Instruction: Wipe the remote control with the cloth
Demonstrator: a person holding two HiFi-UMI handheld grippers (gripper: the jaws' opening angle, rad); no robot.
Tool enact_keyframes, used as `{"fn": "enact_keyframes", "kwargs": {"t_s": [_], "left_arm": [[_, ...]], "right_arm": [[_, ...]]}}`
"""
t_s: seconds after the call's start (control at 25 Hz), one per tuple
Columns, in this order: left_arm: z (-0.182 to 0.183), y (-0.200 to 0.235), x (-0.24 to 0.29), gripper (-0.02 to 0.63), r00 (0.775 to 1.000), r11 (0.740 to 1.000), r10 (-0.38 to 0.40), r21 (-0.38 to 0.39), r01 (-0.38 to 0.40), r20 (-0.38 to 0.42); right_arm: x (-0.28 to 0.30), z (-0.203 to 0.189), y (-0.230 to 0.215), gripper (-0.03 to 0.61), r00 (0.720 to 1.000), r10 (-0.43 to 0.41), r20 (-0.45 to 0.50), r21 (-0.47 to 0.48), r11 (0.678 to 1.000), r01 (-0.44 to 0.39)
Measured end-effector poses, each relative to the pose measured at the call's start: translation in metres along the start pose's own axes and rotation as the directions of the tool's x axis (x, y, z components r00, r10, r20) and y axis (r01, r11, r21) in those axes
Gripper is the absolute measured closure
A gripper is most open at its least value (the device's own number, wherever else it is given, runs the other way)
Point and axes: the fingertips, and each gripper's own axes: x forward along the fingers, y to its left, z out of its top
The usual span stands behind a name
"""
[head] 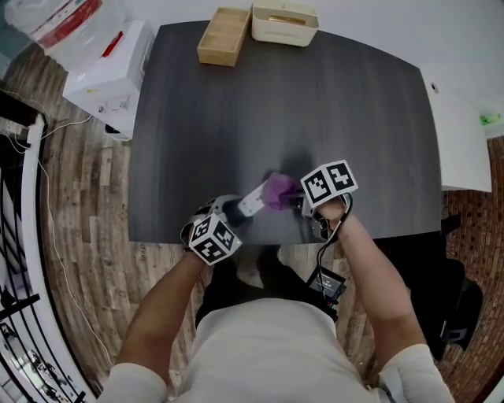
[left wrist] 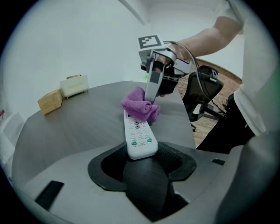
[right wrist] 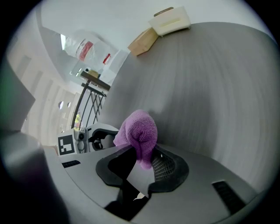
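Observation:
A white remote control [head: 253, 201] is held just above the dark table [head: 315, 102], near its front edge. My left gripper [head: 232, 211] is shut on the remote's near end; in the left gripper view the remote [left wrist: 139, 139] sticks out from between the jaws, buttons up. A bunched purple cloth [head: 279, 191] lies against the remote's far end. My right gripper [head: 296, 201] is shut on that cloth [right wrist: 138, 133], which bulges up out of its jaws. In the left gripper view the cloth [left wrist: 140, 106] covers the remote's far tip under the right gripper [left wrist: 151, 98].
A wooden box [head: 224, 35] and a cream container [head: 285, 24] stand at the table's far edge. A white box [head: 110, 71] sits on the floor at the left. A black office chair [left wrist: 205, 85] stands past the table's right side.

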Motion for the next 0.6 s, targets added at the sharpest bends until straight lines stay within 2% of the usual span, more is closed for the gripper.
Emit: {"fn": "enact_keyframes", "kwargs": {"t_s": [0.08,0.16,0.24,0.32,0.48,0.6], "left_arm": [[0.000,0.000,0.000,0.396,1.000,1.000,-0.004,-0.001,0.004,0.000],[-0.001,0.001,0.000,0.396,1.000,1.000,-0.005,-0.002,0.005,-0.001],[-0.001,0.001,-0.001,0.396,1.000,1.000,-0.005,-0.006,0.005,-0.004],[-0.001,0.001,-0.001,0.396,1.000,1.000,-0.002,-0.029,0.002,-0.013],[-0.002,0.003,-0.001,0.396,0.999,0.985,0.036,-0.165,-0.042,-0.038],[-0.002,0.002,-0.001,0.396,0.996,0.959,0.074,-0.270,-0.084,-0.049]], "right_arm": [[-0.010,0.006,-0.014,0.479,0.999,-0.041,0.027,0.029,0.999,0.040],[-0.022,0.012,-0.034,0.479,0.992,-0.119,0.051,0.044,0.992,0.117],[-0.036,0.017,-0.057,0.480,0.970,-0.231,0.078,0.030,0.973,0.229],[-0.050,0.020,-0.070,0.480,0.946,-0.298,0.131,0.014,0.954,0.299],[-0.061,0.012,-0.061,0.479,0.905,-0.346,0.247,-0.030,0.931,0.364],[-0.041,0.000,-0.044,0.480,0.902,-0.344,0.260,-0.098,0.920,0.379]]}}
